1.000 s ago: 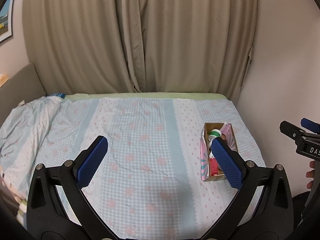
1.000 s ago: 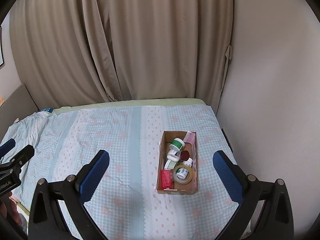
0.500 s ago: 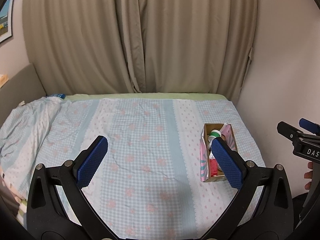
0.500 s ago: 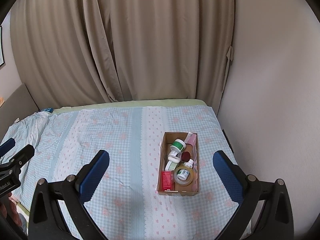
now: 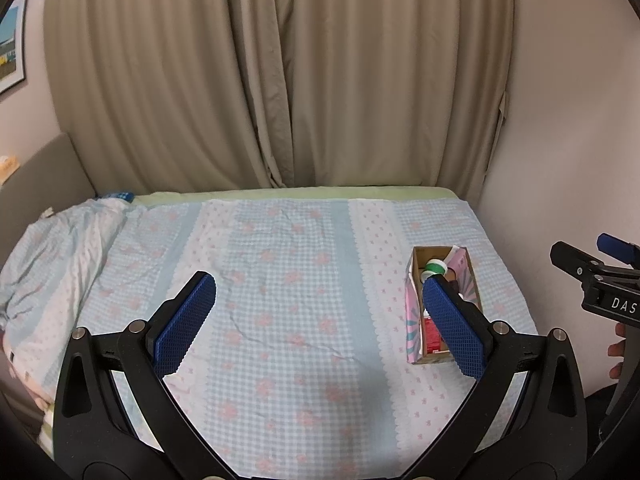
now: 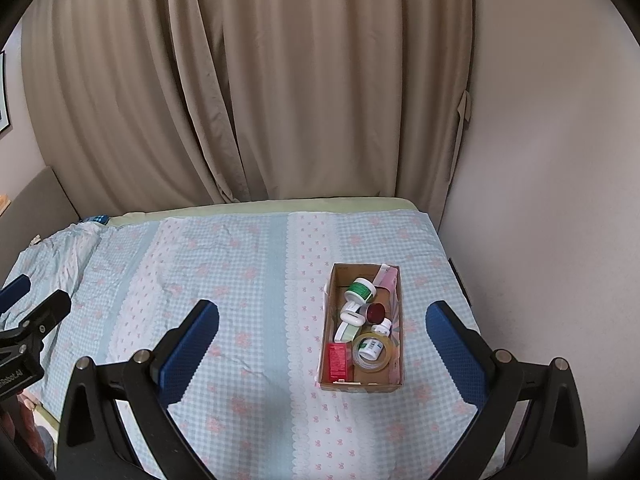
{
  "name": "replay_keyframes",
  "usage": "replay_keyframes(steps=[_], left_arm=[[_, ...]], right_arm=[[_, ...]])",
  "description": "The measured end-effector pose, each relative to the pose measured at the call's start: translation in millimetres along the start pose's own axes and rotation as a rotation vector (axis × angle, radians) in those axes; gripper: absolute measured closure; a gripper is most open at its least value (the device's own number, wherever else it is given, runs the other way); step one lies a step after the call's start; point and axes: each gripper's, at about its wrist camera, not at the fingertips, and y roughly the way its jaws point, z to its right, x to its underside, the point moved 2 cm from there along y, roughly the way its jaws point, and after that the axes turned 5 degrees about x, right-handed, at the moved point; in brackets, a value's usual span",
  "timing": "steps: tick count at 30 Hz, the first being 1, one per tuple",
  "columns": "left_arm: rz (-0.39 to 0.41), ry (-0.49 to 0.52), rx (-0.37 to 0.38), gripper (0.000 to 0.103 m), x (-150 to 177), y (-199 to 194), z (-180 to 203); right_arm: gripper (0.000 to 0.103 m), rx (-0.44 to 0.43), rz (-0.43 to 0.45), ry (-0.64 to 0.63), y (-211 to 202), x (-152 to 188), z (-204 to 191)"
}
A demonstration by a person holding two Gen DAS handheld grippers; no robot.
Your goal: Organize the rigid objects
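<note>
— Drifted a shade since a second ago; otherwise unchanged. Spread across everything: checked bedspread point(image 6: 248, 320), curtains point(image 6: 280, 80) behind. Toward its right side, near the wall: cardboard box point(image 6: 362, 385), long axis running away from the cameras.

— And inside?

— Jumbled: tape roll point(image 6: 374, 351), red packet point(image 6: 338, 360), green-labelled jar point(image 6: 361, 289), dark red cap point(image 6: 376, 312), small white bottle point(image 6: 380, 326).

— Nearer which side?

— Right gripper point(image 6: 322, 346): box ahead between the fingers, well below. Left gripper point(image 5: 320, 316): box off to the right, behind its right finger.

— Jaws?

— Both spread wide, holding nothing, touching nothing.
</note>
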Motion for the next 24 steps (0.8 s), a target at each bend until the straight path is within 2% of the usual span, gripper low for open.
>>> replay_keyframes(steps=[13, 24], left_arm=[[0.010, -0.003, -0.006, 0.000, -3.3, 1.9, -1.7], [0.061, 0.011, -0.040, 0.000, -8.7, -1.1, 0.9]], right_arm=[[0.000, 0.003, 0.001, 0.002, 2.8, 0.1, -3.8], [0.000, 0.008, 0.006, 0.007, 6.3, -1.0, -6.7]])
